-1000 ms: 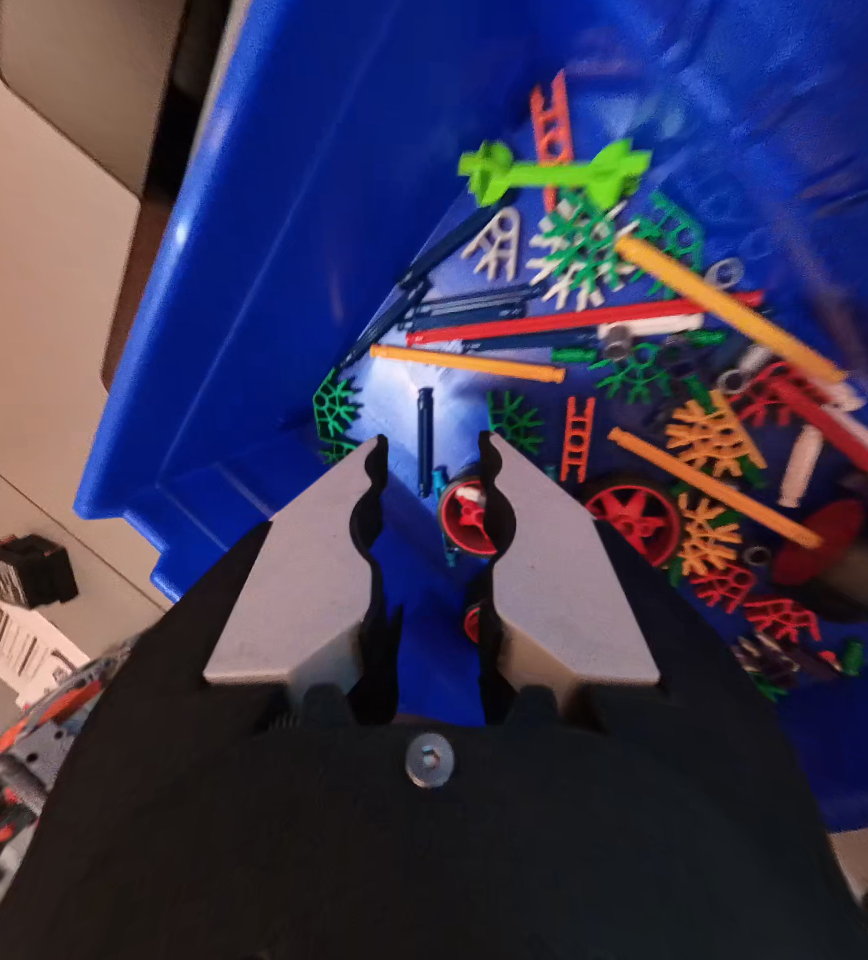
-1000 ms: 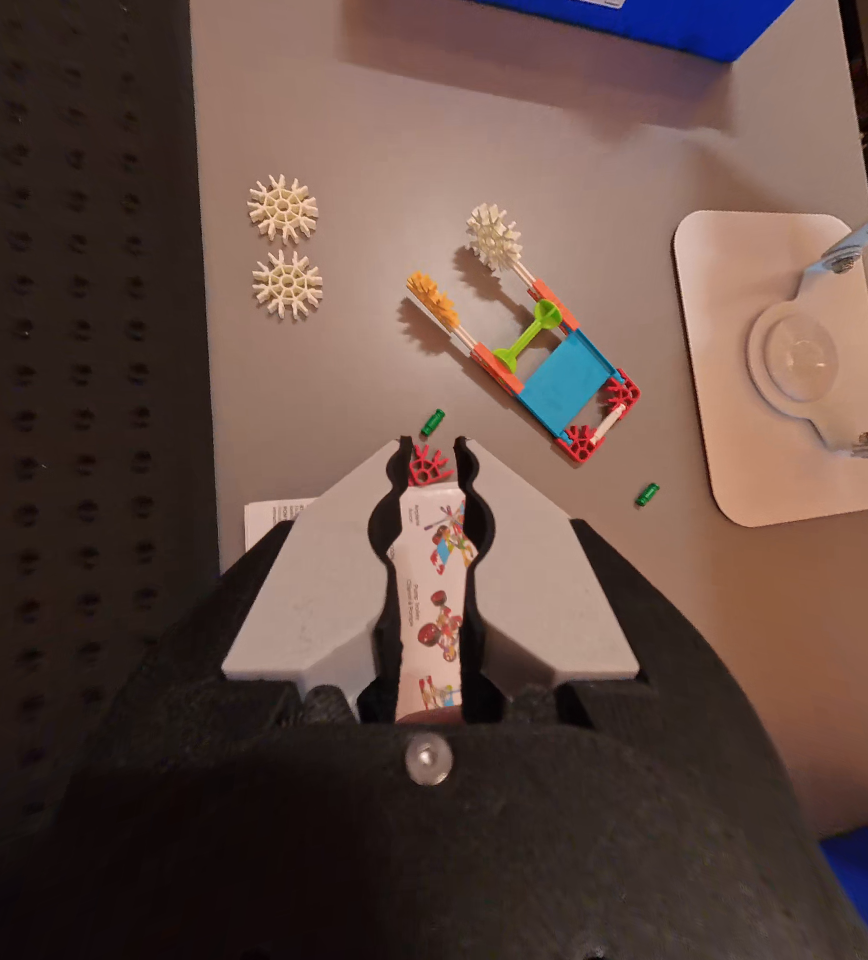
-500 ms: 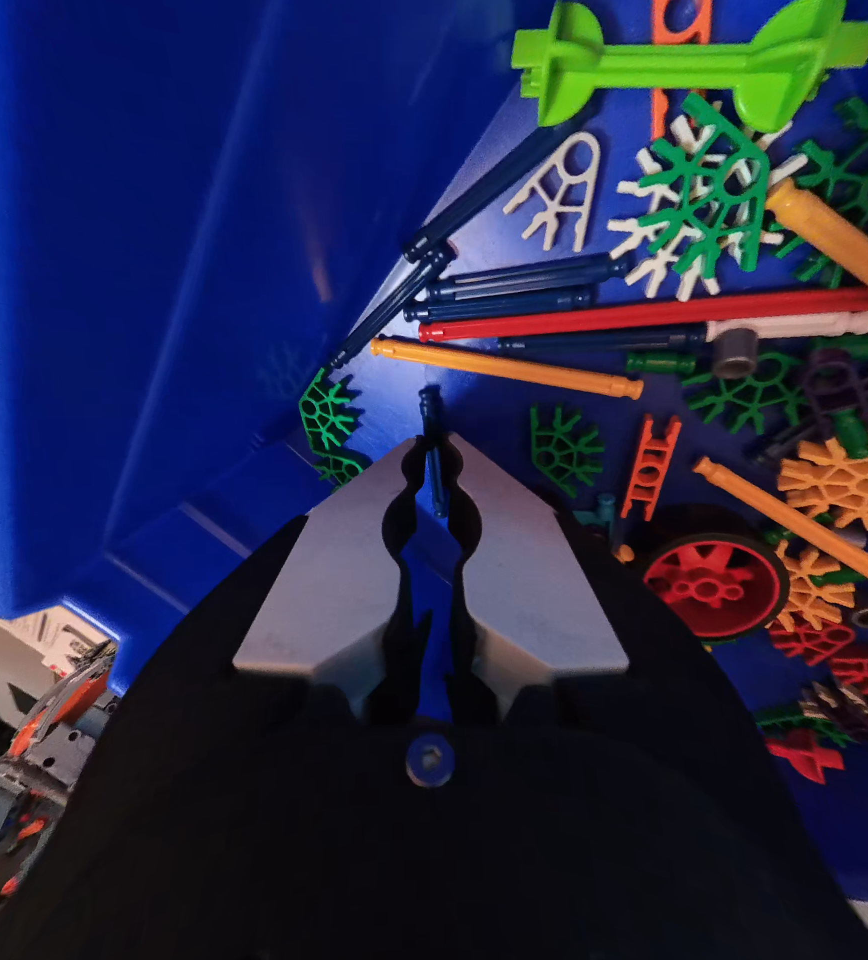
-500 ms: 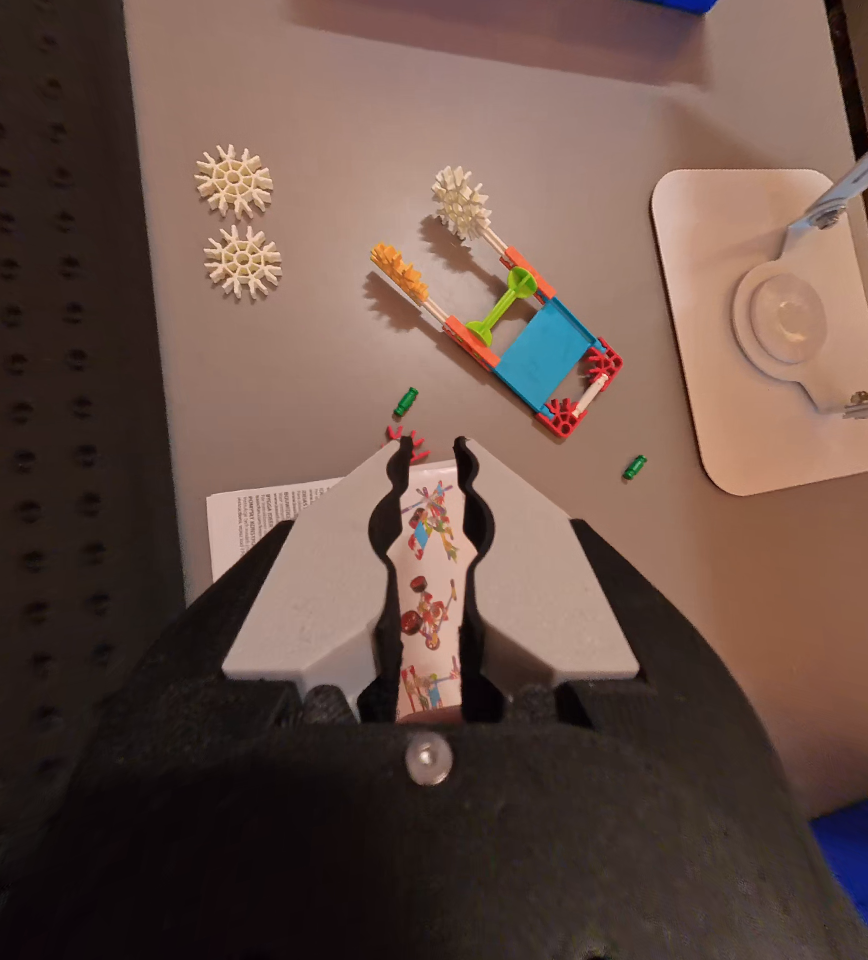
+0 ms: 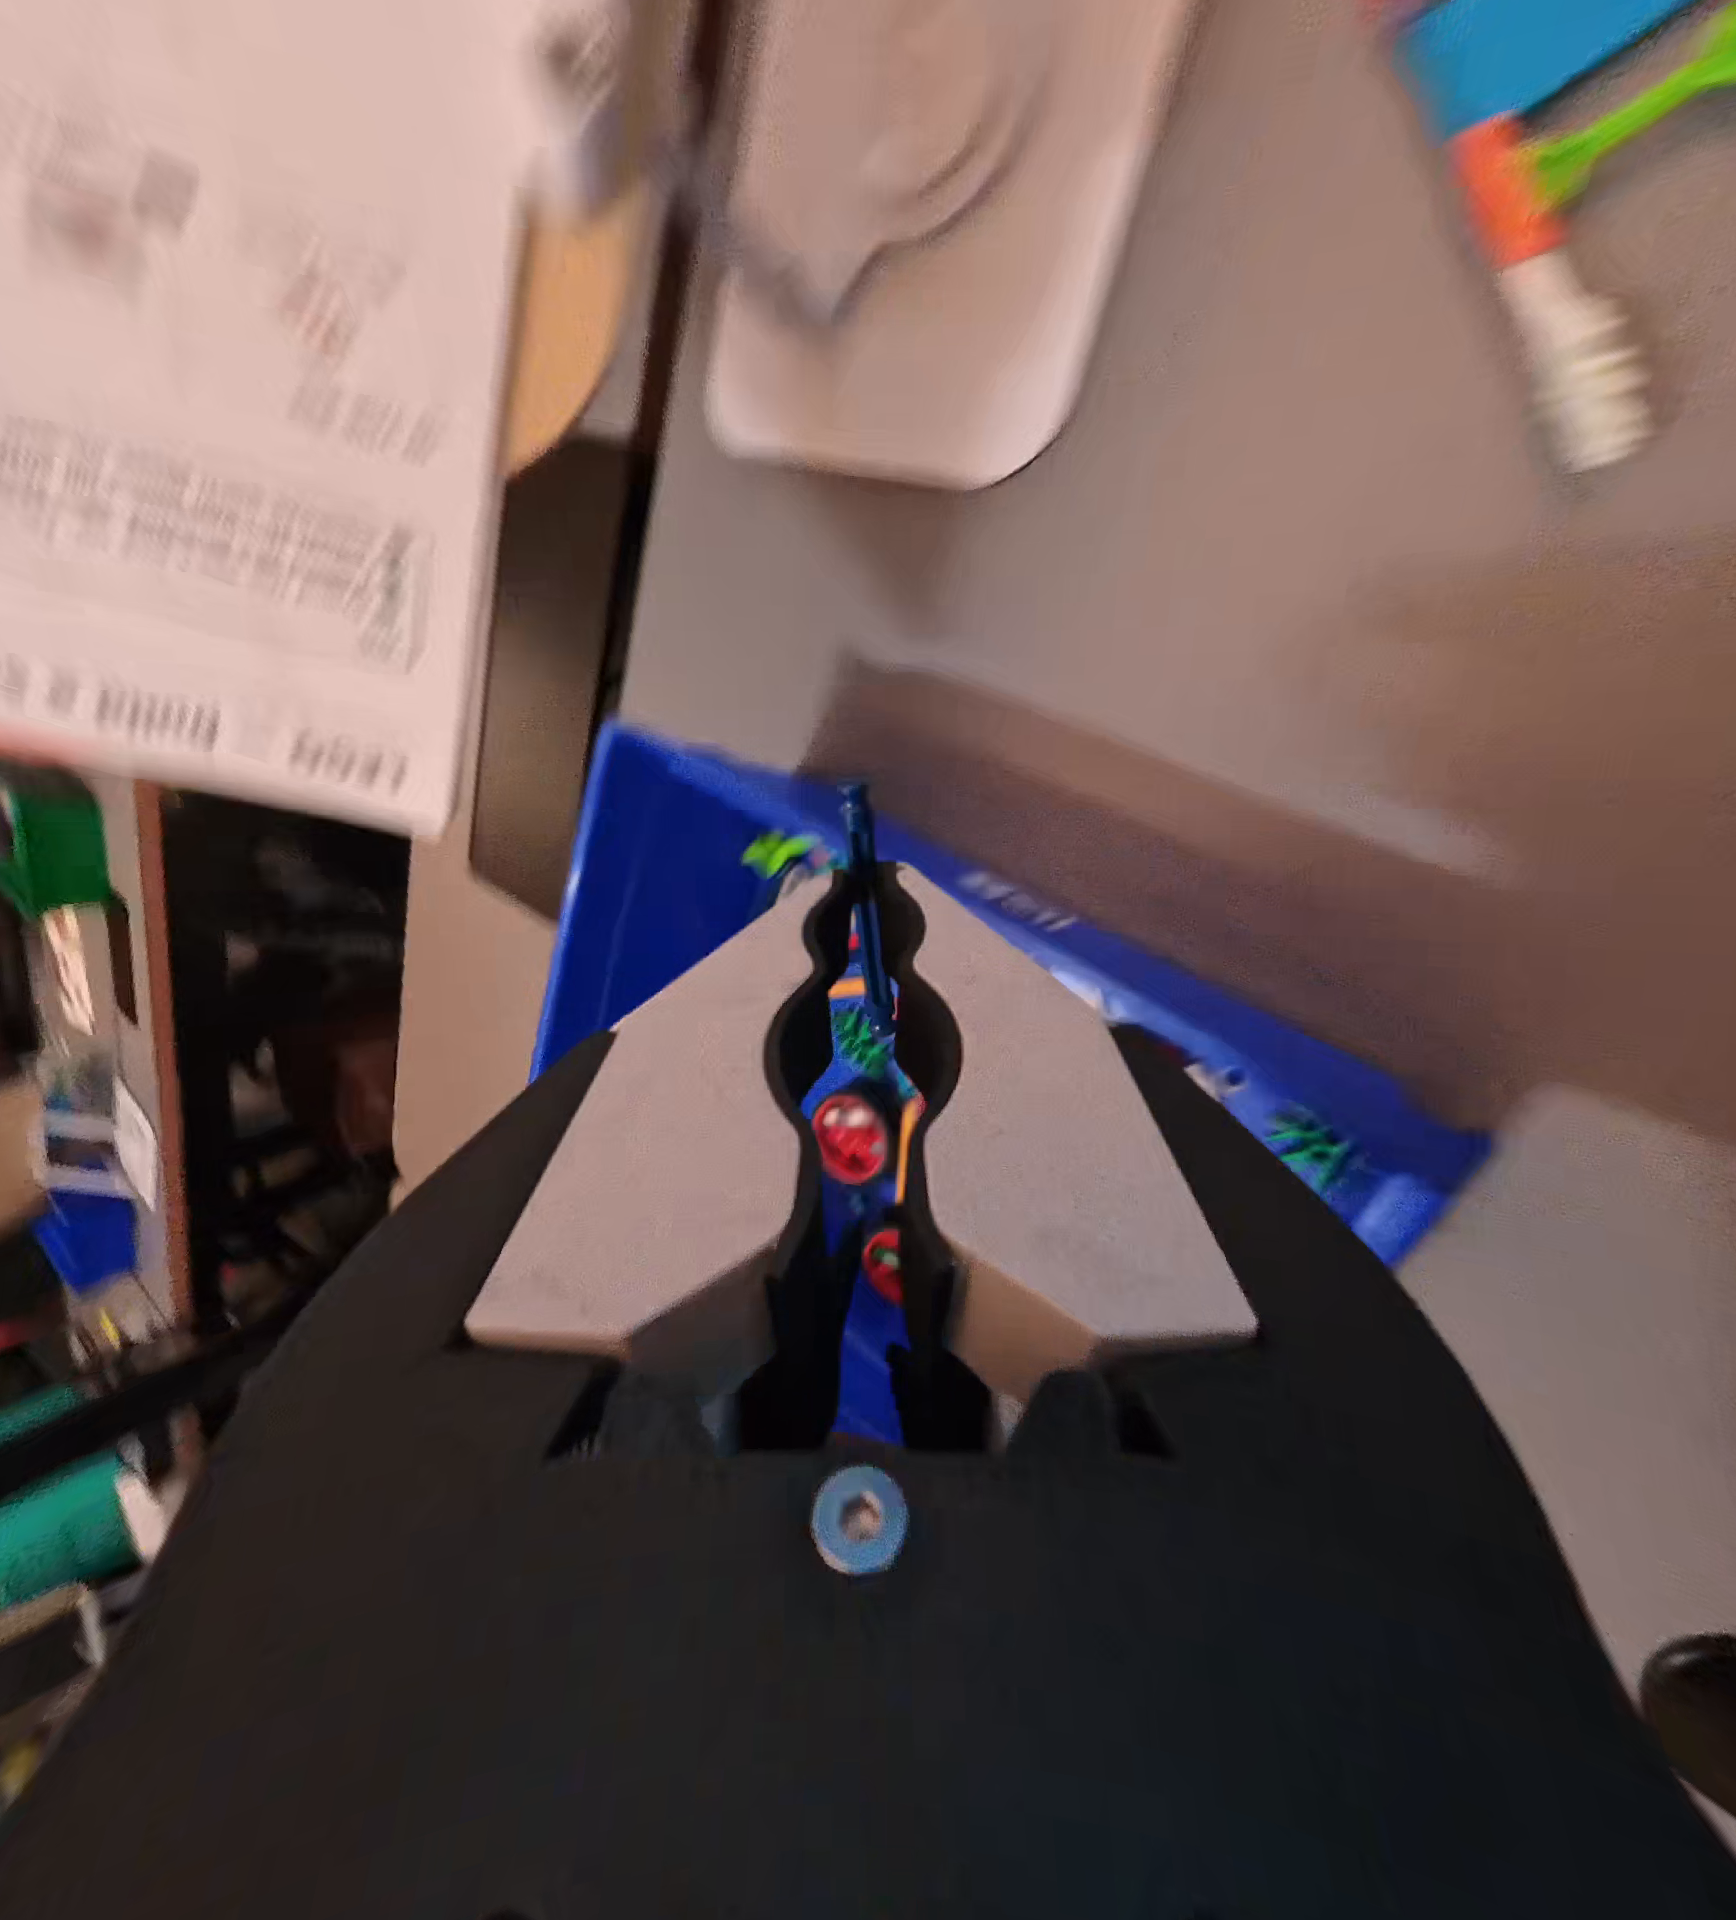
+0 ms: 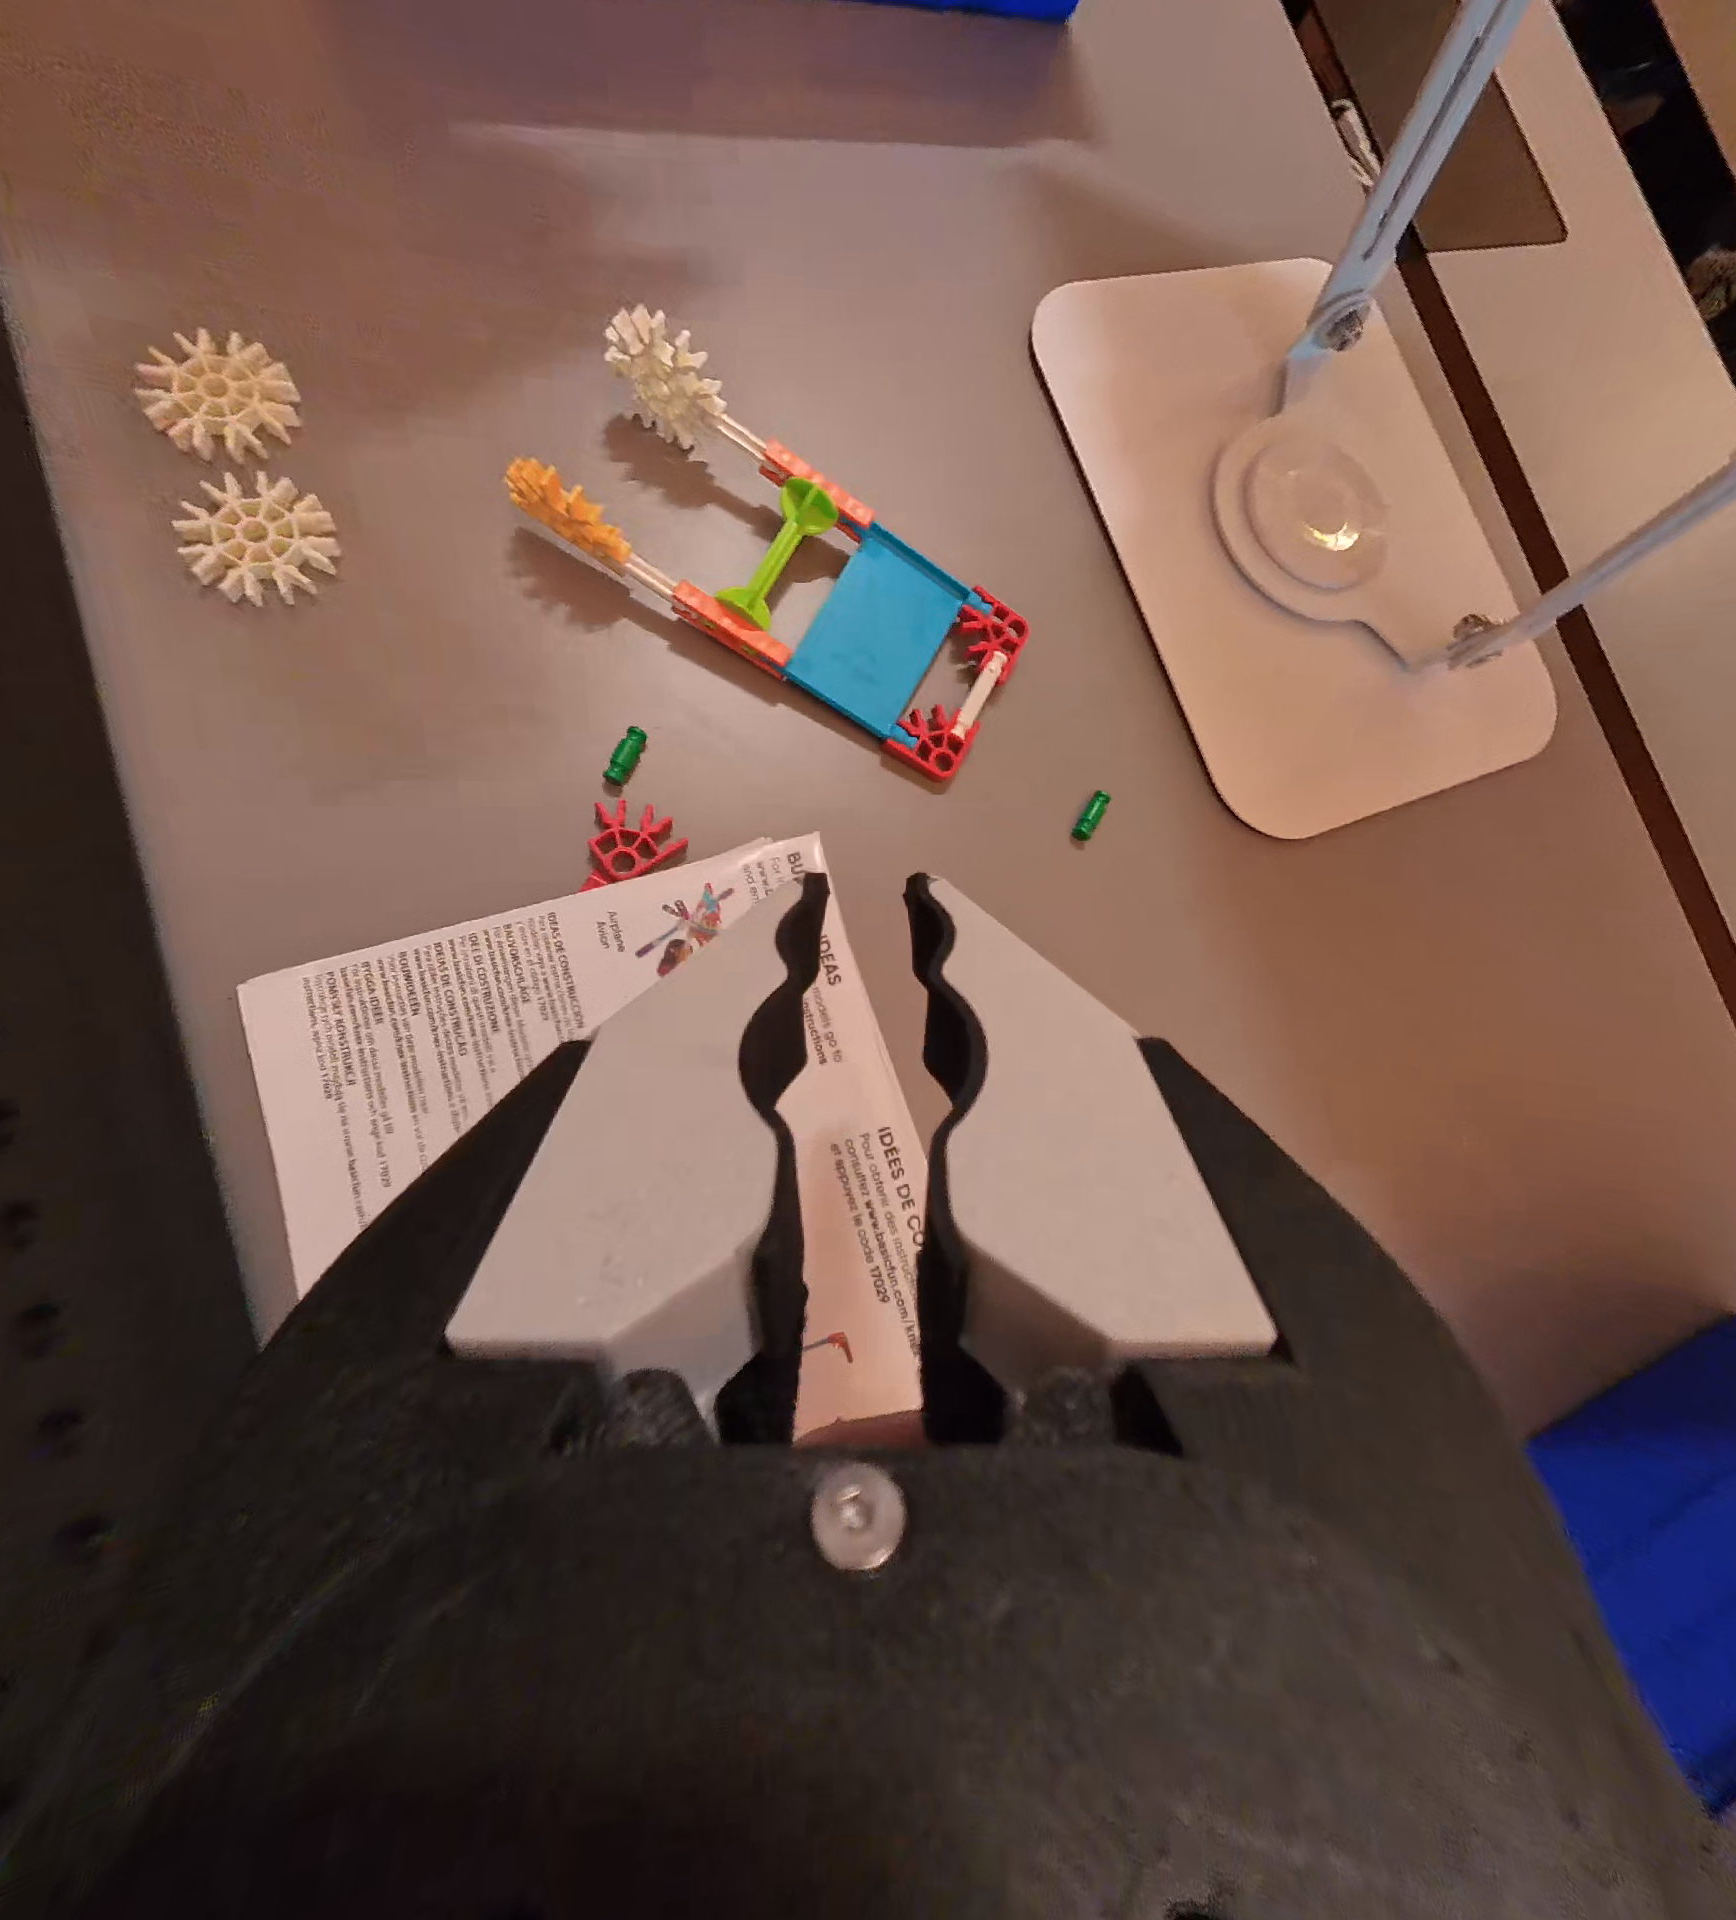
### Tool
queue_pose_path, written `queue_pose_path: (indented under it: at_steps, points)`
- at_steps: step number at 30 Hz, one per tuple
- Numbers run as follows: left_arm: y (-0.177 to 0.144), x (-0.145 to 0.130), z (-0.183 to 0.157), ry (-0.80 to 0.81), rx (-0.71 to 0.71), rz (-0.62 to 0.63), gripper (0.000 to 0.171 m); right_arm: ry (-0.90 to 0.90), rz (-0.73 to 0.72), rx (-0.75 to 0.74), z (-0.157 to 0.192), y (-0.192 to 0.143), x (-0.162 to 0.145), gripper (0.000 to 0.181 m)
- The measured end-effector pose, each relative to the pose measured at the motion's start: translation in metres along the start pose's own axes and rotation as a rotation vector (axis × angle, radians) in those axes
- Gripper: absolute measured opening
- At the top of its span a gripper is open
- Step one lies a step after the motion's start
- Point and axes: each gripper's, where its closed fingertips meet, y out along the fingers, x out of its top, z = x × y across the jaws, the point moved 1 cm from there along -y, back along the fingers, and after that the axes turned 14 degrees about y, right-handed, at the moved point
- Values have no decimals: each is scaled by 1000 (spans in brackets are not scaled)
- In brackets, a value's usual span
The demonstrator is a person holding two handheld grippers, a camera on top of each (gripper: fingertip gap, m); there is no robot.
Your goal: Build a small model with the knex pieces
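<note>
Dark blue rod [image 5: 866,902], blurred, seemingly pinched in left tongs [image 5: 864,878].

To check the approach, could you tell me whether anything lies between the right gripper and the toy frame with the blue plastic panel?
Nothing visible does: only bare grey table lies between the open right gripper and the blue-panelled toy frame. A small green rod lies left of that path, another right.
</note>
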Motion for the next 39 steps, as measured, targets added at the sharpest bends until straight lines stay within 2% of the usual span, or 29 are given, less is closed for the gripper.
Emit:
queue_pose_path:
  at_steps: [3, 6, 10, 14, 22, 27, 35, 39]
  points:
    - [1, 61, -63, 183, -96, -76, 3, 6, 11, -2, -2, 4, -3, 15]
    - [17, 98, -129, 289, -239, -133, 2, 5, 16, 5, -1, 8, -5, 15]
    - [38, 116, -191, 356, -391, -146, 2, 6, 15, 17, 0, 10, -6, 15]
    - [57, 117, -215, 353, -460, -128, 2, 5, 19, 27, 0, 12, -8, 15]
    - [66, 115, -230, 307, -525, -131, 6, -3, 28, 43, 3, 15, -10, 15]
    - [60, 118, -226, 269, -522, -176, 28, 0, 27, 44, 3, 16, -10, 15]
    - [34, 107, -189, 196, -422, -216, 30, 12, 10, 39, 0, 14, -9, 15]
    - [10, 80, -143, 146, -284, -176, 27, 17, 12, 38, -2, 16, -10, 15]
